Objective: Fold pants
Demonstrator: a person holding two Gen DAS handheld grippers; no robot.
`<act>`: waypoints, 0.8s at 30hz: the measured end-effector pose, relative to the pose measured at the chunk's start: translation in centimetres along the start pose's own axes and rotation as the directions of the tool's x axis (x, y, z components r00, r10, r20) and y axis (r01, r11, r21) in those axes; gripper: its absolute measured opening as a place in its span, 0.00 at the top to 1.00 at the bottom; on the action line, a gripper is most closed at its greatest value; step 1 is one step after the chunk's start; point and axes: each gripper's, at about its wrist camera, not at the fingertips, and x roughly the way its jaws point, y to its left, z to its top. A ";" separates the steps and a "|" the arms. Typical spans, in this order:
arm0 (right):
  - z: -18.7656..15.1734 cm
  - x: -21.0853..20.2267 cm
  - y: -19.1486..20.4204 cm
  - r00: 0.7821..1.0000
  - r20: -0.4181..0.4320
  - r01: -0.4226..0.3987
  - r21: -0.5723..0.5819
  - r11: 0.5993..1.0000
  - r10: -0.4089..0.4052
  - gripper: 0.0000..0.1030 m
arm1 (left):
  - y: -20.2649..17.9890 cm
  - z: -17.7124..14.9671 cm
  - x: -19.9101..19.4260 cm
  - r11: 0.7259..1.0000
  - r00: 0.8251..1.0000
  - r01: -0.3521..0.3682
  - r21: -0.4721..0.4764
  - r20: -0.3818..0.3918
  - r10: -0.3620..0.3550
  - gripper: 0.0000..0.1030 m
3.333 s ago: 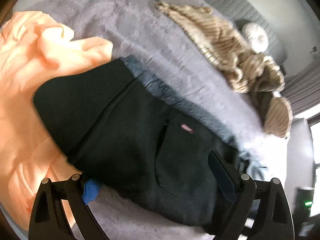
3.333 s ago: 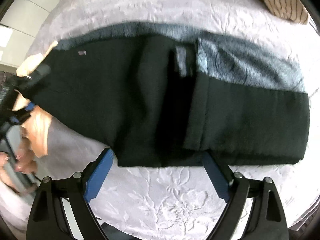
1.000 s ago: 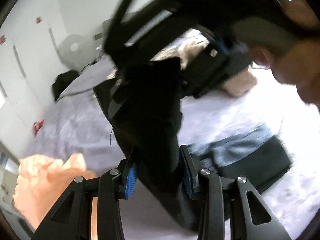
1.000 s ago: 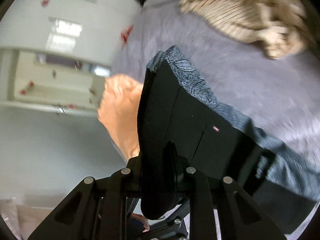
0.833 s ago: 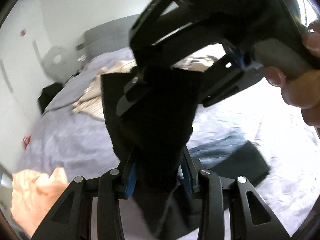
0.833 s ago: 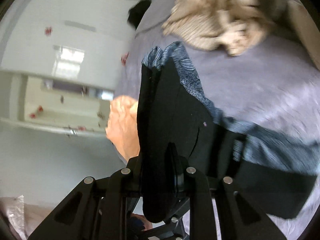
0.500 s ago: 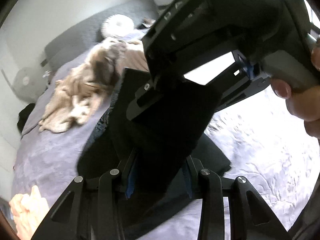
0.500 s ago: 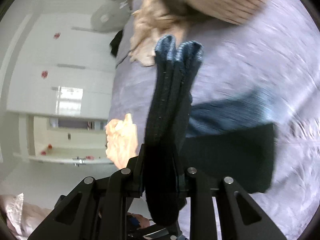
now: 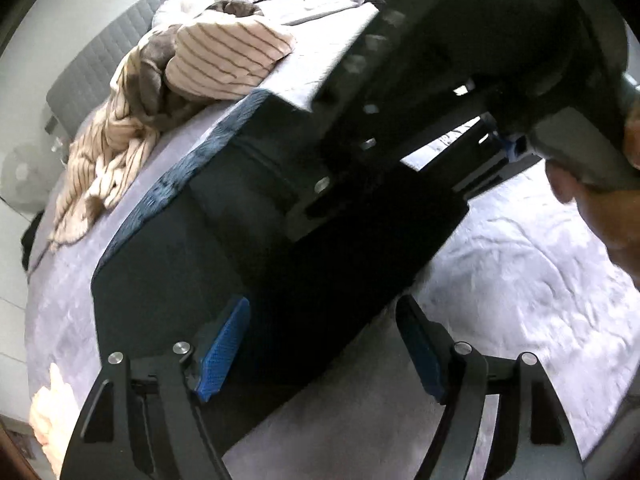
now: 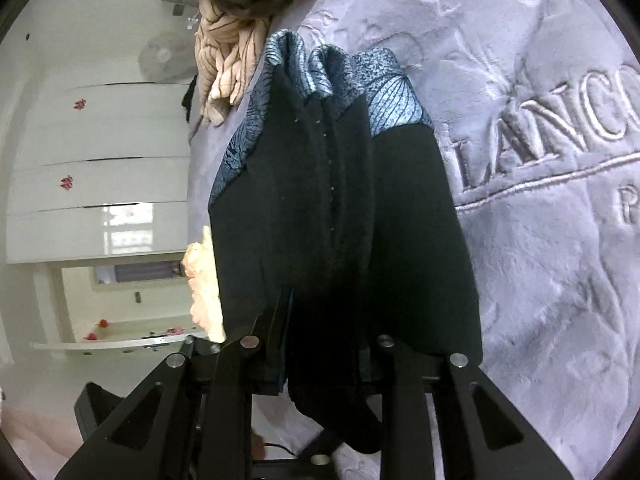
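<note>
Currently we note the right gripper (image 10: 320, 356) clenched on the black pants (image 10: 344, 208), folded over the lavender bedspread (image 10: 540, 160); our left gripper (image 9: 324, 340) stands released, straddling their edge.

The left gripper (image 9: 322, 344) has its jaws spread wide, blue pads showing. The right gripper (image 10: 322, 364) is clamped tight, its body crossing the left wrist view, gripped by a hand (image 9: 608, 208)
</note>
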 end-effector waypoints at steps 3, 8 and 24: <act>0.0 -1.0 1.0 0.997 0.030 0.067 -0.006 0.998 -0.067 0.68 | 1.3 -0.6 -2.2 1.000 1.000 0.014 -0.006 0.022 -0.014 0.26; -0.2 -4.2 2.6 0.937 0.147 0.320 -0.003 0.947 -0.316 0.65 | 5.5 -1.5 -4.5 0.994 0.999 -0.043 -0.100 0.027 0.046 0.25; -4.9 -4.2 7.6 0.880 0.224 0.439 -0.044 0.897 -0.419 0.65 | 14.6 -5.1 -1.9 0.893 0.971 -0.090 -0.441 -0.237 -0.019 0.25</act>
